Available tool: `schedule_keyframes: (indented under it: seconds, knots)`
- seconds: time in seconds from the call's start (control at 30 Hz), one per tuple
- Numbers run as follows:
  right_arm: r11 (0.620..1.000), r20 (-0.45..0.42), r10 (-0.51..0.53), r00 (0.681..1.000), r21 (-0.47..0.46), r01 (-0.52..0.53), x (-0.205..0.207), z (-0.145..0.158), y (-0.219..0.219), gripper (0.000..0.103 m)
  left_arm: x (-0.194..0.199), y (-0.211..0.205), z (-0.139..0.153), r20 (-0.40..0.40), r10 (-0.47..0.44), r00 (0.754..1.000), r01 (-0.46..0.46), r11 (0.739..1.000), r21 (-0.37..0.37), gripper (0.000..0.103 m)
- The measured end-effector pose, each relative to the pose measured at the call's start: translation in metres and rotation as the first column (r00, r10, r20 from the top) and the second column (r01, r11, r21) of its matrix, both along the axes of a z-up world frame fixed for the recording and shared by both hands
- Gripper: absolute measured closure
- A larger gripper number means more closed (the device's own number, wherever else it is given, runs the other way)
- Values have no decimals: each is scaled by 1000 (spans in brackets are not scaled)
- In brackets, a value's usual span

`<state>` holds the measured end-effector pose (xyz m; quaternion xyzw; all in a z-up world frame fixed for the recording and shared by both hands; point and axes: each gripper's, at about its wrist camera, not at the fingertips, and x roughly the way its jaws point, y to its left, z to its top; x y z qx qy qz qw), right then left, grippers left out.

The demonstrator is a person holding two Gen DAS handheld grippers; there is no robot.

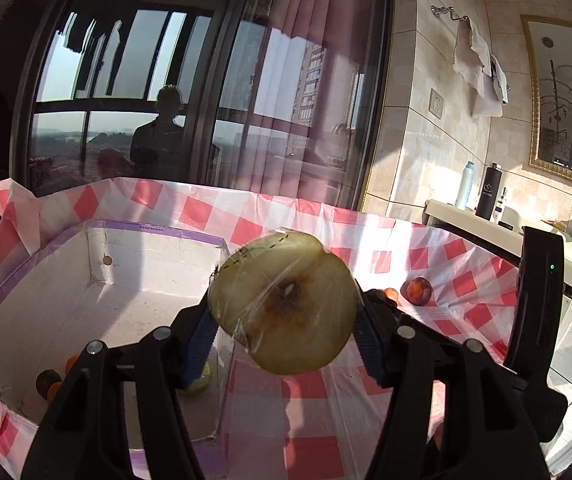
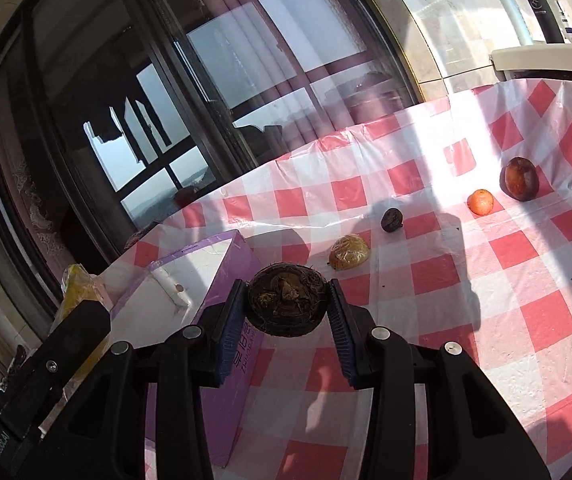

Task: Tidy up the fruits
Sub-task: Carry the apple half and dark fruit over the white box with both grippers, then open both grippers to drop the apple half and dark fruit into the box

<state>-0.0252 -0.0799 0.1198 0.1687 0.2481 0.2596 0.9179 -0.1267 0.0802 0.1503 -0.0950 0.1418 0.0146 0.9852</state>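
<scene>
My left gripper (image 1: 284, 316) is shut on a plastic-wrapped pale fruit half (image 1: 284, 306), held above the right wall of the purple-edged white box (image 1: 46, 292). The box holds a dark fruit (image 1: 48, 382), small orange fruits and a greenish one. My right gripper (image 2: 286, 304) is shut on a dark brown shrivelled fruit (image 2: 286, 300), raised beside the box (image 2: 222, 364). On the cloth lie a wrapped yellow half (image 2: 349, 253), a small dark fruit (image 2: 391, 219), an orange (image 2: 481, 201) and a large dark red fruit (image 2: 520, 178).
A red-and-white checked cloth (image 2: 466, 320) covers the table. A yellow bag (image 2: 80, 292) lies left of the box. A window runs along the far edge. A counter (image 1: 486, 224) with bottles stands at the right. A reddish fruit (image 1: 417, 291) lies at the far right.
</scene>
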Motion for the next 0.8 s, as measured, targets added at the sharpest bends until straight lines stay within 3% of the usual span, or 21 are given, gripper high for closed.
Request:
schedule_keyframes:
  seconds: [0.17,0.33,0.47,0.53,0.6,0.7,0.8]
  knots:
    - [990,29,117,993,-80,-114,0,20,52,63,10,57,-1,-89,137,987,-138,990,-11,42]
    - [927,6,274,962,-270,-262,2,22,122,63,33,108,-13,-253,244,936,-242,969,40,42]
    - [831,-45,366,929,-435,-348,6,13,169,63,53,147,-27,-378,274,884,-275,960,51,42]
    - [773,-91,376,922,-519,-366,8,2,188,62,59,162,-31,-426,248,870,-269,963,11,42]
    - [723,-142,380,914,-570,-389,12,-9,200,63,66,167,-37,-496,235,836,-258,966,23,42]
    - [660,-212,378,901,-622,-423,15,-26,212,63,76,169,-47,-573,154,805,-205,978,-26,42]
    - [587,-213,377,902,-699,-410,8,-34,224,62,81,171,-54,-616,131,777,-196,980,-39,42]
